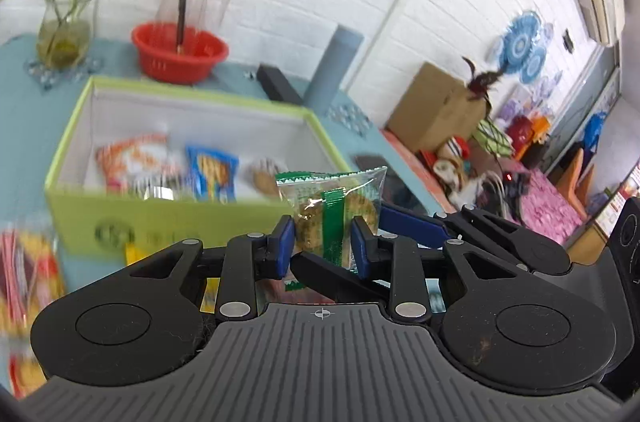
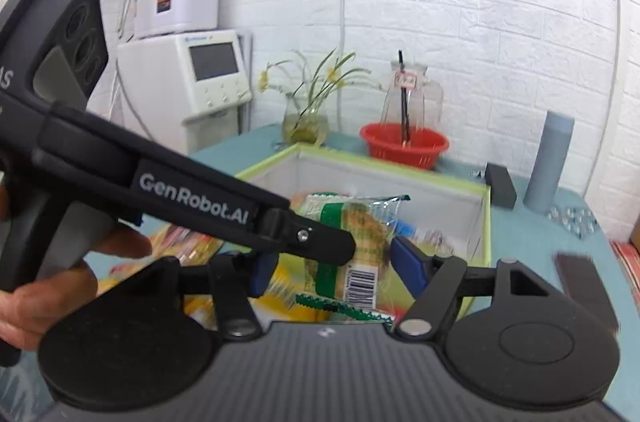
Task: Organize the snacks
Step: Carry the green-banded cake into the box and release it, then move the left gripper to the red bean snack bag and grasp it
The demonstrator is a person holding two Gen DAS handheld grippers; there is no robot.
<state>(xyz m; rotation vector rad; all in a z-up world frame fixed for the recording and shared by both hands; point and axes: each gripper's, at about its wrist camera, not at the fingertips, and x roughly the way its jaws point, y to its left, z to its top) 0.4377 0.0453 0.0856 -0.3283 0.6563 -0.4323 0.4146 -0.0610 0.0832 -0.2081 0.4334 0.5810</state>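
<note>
A clear biscuit packet with a green stripe (image 1: 332, 206) (image 2: 360, 222) hangs in the air just in front of the lime-green box (image 1: 168, 222) (image 2: 400, 178). My left gripper (image 1: 322, 236) is shut on it, blue pads pressing both sides. My right gripper (image 2: 334, 266) crosses from the other side, and its pads lie against the packet's edges. One left finger (image 2: 320, 236) covers part of the packet in the right wrist view. The box holds an orange packet (image 1: 136, 158), a blue one (image 1: 212, 170) and a biscuit packet. More snacks (image 1: 28, 262) (image 2: 188, 242) lie loose on the teal table.
Behind the box stand a red basket (image 1: 180, 50) (image 2: 404, 142), a glass jug, a vase of flowers (image 1: 64, 38), a grey cylinder (image 1: 334, 66) and a black block (image 1: 278, 84). A dark flat object (image 2: 580, 270) lies right of the box. A person's hand (image 2: 60, 282) holds the left gripper's handle.
</note>
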